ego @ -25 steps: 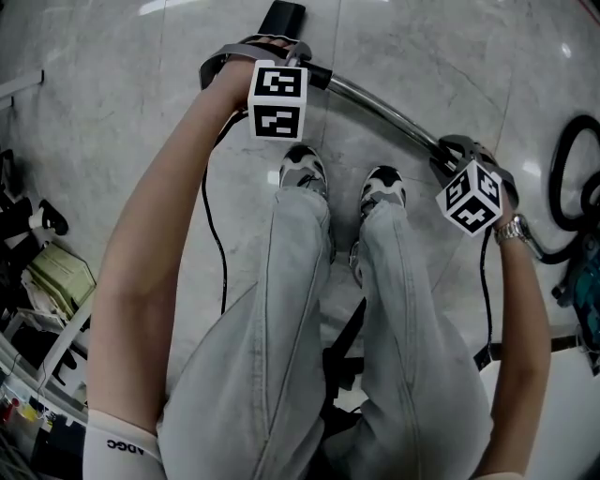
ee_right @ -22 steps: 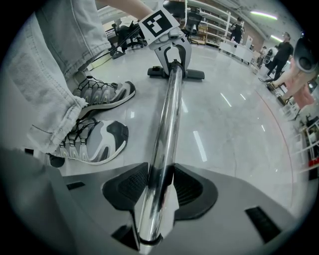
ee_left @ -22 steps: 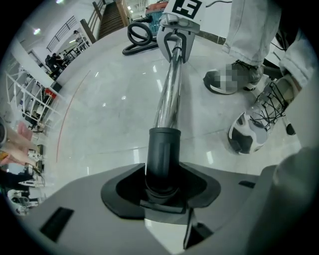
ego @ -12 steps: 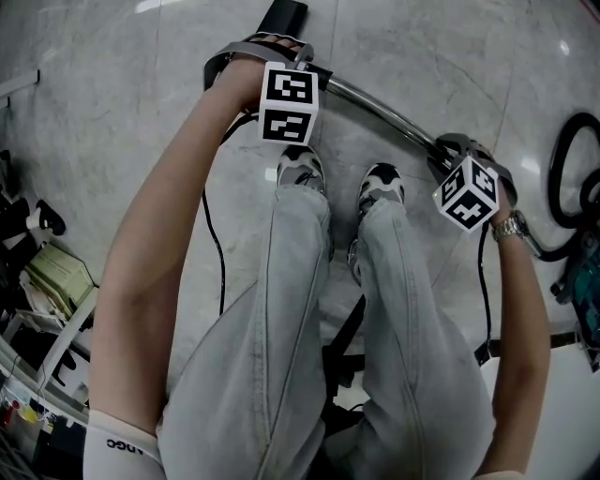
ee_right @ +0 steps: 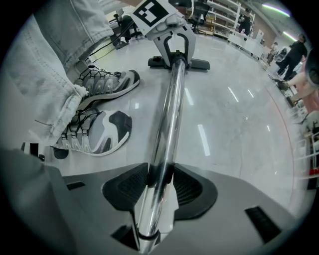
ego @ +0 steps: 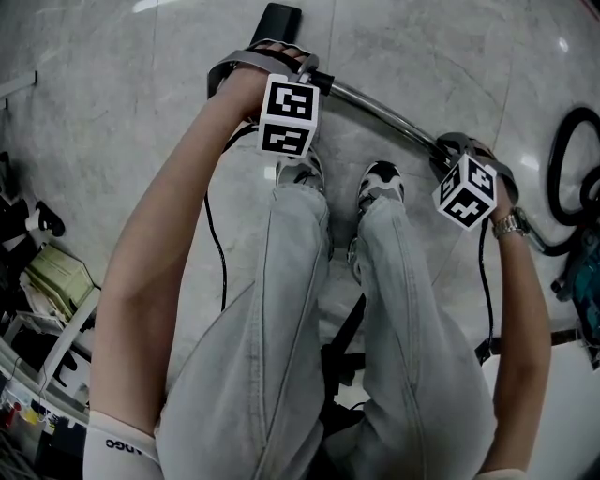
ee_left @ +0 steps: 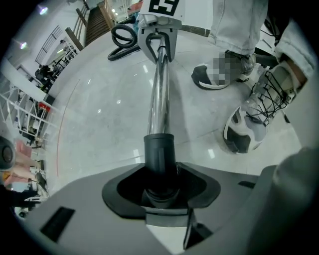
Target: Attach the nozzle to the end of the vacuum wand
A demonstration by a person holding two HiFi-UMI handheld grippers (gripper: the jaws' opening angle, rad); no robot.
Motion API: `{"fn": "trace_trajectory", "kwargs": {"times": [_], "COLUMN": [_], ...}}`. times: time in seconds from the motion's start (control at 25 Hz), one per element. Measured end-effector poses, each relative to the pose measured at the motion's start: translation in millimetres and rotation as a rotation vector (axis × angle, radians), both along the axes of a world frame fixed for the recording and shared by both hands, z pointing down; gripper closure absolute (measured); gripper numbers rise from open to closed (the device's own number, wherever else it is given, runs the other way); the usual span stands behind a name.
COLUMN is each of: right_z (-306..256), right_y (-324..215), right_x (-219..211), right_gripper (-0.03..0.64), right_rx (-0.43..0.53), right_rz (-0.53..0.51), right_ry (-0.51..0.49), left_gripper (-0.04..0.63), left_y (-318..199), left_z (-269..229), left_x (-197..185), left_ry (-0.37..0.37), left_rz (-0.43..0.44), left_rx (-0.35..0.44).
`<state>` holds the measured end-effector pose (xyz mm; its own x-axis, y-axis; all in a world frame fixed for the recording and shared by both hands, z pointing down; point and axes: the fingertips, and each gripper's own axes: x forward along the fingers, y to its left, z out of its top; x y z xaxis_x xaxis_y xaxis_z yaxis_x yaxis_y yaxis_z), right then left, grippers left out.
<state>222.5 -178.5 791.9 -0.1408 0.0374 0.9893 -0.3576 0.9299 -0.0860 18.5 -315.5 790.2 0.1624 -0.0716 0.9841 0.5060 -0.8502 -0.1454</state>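
My left tool [ee_left: 160, 191] pinches the dark collar [ee_left: 159, 149] of the wand [ego: 380, 106], my right tool [ee_right: 154, 199] its stiff, slippery chrome; the collar should grip better. The nozzle [ego: 279, 19] lies on the floor [ego: 112, 112] just beyond

Left gripper [ego: 277, 67] and right gripper [ego: 457, 150] point down onto the vacuum wand [ego: 384, 112] above a pale floor [ego: 112, 112].
The black nozzle [ego: 279, 19] shows just beyond the left jaws. The chrome wand runs from there to the right jaws. Two shoes [ego: 302, 173] stand beside the tube, between the grippers. A black hose [ego: 561, 178] loops beyond the right jaws.
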Motion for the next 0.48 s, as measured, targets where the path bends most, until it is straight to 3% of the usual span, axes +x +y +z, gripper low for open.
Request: {"fn": "trace_trajectory", "kwargs": {"times": [0.28, 0.48], "right_z": [-7, -2], "right_y": [7, 13], "right_x": [-9, -10], "right_gripper": [0.459, 0.456], "right_rx": [-0.033, -0.055], "right_rz": [-0.054, -0.094], "right_ry": [-0.068, -0.042], "left_gripper": [0.402, 0.402], "left_y": [8, 16], "left_z": [0, 2], "left_x": [1, -2], "left_ry": [0.038, 0.010], "left_rz": [0.110, 0.163], "left_rx": [-0.018, -0.032]}}
